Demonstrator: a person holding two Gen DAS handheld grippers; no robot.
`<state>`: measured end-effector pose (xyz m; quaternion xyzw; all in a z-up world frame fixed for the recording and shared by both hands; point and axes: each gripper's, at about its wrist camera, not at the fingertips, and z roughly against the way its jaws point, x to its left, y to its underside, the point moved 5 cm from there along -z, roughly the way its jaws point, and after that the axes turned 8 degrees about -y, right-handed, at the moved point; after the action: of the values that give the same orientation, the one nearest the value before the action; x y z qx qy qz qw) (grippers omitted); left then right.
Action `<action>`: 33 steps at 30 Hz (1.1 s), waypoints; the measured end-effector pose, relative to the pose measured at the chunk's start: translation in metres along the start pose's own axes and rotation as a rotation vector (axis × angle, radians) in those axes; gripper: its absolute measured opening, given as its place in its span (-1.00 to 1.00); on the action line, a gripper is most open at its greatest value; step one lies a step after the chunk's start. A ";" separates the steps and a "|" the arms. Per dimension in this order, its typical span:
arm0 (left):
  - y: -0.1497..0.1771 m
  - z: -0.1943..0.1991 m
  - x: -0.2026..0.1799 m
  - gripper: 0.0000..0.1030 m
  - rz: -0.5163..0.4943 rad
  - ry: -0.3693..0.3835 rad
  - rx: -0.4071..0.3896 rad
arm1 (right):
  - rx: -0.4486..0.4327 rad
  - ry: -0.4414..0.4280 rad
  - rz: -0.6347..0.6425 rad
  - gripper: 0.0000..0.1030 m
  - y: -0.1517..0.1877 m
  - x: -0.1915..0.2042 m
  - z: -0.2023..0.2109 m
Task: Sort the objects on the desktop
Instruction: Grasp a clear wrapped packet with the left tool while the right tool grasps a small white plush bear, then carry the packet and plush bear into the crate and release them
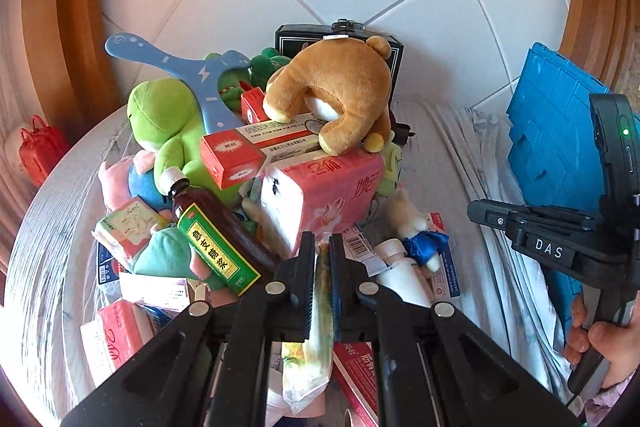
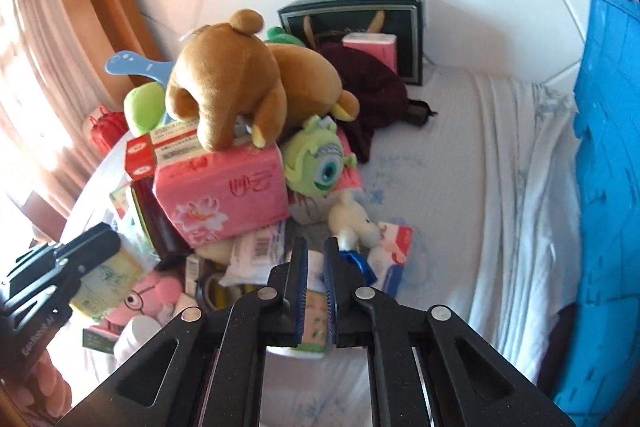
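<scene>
A heap of objects lies on a white cloth. On top is a brown plush bear over a red and white medicine box and a pink tissue pack. A brown syrup bottle lies at the front left. My left gripper is shut on a pale green tissue packet, also in the right wrist view. My right gripper is shut on a white bottle with a green label.
A blue crate stands at the right. A black box leans on the tiled wall at the back. A green frog plush, a one-eyed green plush, a dark red cloth and a red case sit around the heap.
</scene>
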<state>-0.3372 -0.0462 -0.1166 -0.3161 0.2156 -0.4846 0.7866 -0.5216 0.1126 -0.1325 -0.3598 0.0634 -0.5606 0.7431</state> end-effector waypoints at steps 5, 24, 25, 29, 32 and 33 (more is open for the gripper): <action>0.013 -0.018 0.001 -0.87 0.010 0.006 0.053 | 0.089 0.006 -0.074 -0.65 0.021 -0.018 -0.017; 0.006 -0.068 -0.020 -0.87 -0.058 0.048 0.110 | 0.189 -0.013 -0.081 -0.72 0.013 -0.036 -0.092; 0.004 -0.062 -0.020 -0.87 -0.056 0.050 0.097 | 0.173 -0.013 -0.073 -0.72 0.012 -0.034 -0.084; -0.003 -0.029 -0.020 -0.87 -0.059 0.049 0.025 | 0.101 -0.026 -0.034 -0.72 0.008 -0.020 -0.042; -0.008 0.000 -0.021 -0.87 -0.064 0.052 -0.035 | 0.024 -0.039 -0.012 -0.72 0.005 -0.004 -0.004; -0.010 0.010 -0.022 -0.87 -0.065 0.053 -0.053 | -0.002 -0.041 -0.002 -0.72 0.004 0.002 0.009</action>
<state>-0.3465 -0.0271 -0.1017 -0.3308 0.2388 -0.5120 0.7559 -0.5138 0.1155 -0.1277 -0.3722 0.0485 -0.5537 0.7434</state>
